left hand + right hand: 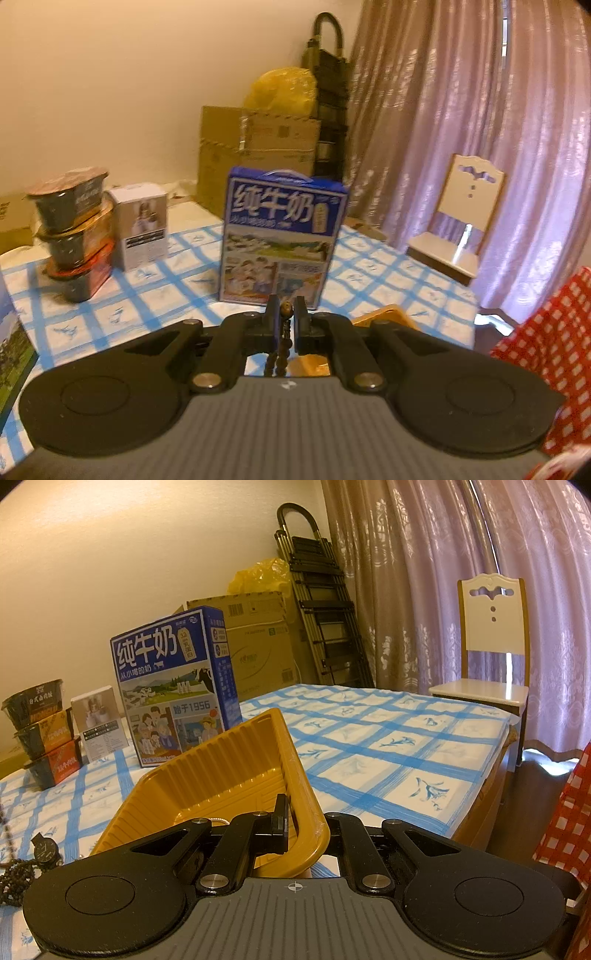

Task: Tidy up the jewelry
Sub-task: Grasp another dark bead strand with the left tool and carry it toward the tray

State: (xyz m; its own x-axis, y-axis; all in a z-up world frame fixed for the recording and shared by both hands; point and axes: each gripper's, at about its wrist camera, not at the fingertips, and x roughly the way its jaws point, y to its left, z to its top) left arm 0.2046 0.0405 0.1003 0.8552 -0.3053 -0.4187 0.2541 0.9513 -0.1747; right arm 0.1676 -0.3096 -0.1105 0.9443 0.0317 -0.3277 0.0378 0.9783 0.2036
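My left gripper [286, 314] is shut on a string of brown wooden beads [279, 356], which hangs down between its fingers above the checked tablecloth. My right gripper [297, 814] is shut on the near wall of a yellow plastic tray [221, 760] and holds it tilted up. One finger [280, 821] is inside the tray; the wall hides the other. A thin silver chain [218, 820] lies in the tray. A black wristwatch [44, 849] and a heap of brown beads [14, 880] lie on the table to the tray's left. A corner of the tray [384, 315] shows in the left wrist view.
A blue milk carton box [284, 236] stands mid-table, with a white box [142, 225] and stacked noodle bowls [72, 236] to its left. Cardboard boxes [258, 642], a folded ladder [325, 620] and a chair [491, 657] stand beyond the table. Red checked cloth [546, 354] is at right.
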